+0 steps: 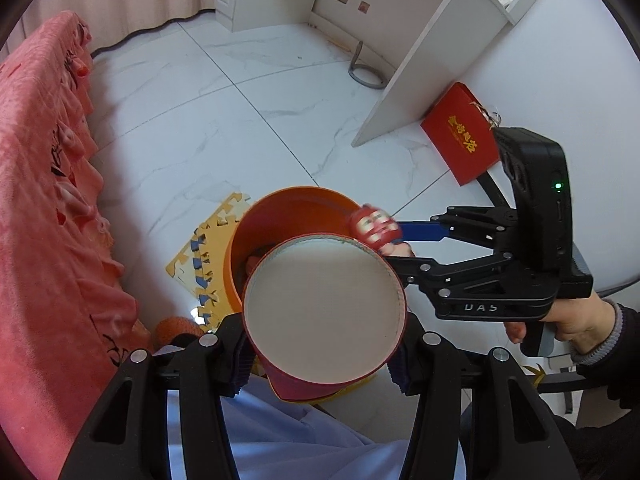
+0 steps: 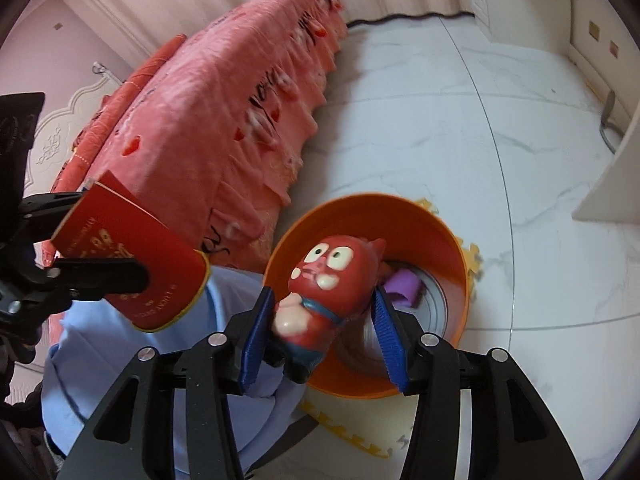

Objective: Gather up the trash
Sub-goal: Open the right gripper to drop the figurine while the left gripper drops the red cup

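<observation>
"Where's the toy?"

"The red figurine sits between the right gripper's blue pads, over the orange bin. The jaws stand apart, and I see a gap on its right side; it's blurred."

"And the other hand?"

"The left gripper is clamped on a red paper tube, tilted just beside the bin's rim. A purple scrap lies inside the bin."
</observation>
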Tool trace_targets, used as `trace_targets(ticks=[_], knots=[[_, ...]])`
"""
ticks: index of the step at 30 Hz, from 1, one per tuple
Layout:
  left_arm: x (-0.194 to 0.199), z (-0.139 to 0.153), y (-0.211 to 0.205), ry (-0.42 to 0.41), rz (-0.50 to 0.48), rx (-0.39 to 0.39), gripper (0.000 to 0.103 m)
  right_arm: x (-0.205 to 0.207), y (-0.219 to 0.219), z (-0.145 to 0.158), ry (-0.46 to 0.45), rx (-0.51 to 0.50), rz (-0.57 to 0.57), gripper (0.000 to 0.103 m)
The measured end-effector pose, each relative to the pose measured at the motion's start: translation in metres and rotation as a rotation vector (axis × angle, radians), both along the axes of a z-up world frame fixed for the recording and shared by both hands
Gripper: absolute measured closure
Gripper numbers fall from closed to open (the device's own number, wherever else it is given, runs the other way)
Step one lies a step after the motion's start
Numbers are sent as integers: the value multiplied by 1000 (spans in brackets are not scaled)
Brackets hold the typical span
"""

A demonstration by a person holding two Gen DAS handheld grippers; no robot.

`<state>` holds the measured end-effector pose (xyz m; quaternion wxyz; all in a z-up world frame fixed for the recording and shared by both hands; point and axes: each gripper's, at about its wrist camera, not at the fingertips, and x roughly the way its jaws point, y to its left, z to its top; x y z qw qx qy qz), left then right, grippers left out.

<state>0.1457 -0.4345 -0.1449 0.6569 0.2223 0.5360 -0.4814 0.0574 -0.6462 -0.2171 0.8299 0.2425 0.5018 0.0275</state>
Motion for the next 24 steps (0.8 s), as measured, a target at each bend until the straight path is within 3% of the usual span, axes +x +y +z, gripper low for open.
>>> trace_targets(ticks=[2,19,24], knots=[[0,-2,-1,2,-4,4,48,-1,0,-4,14,0,-7,42],[-3,-12,-20,-5,-17,20,47,-11,-12,27,-67,3,-62,42],[-3,-15,-26,-21,-23,38,43,-14,-18,28,-68,5,-79,42]])
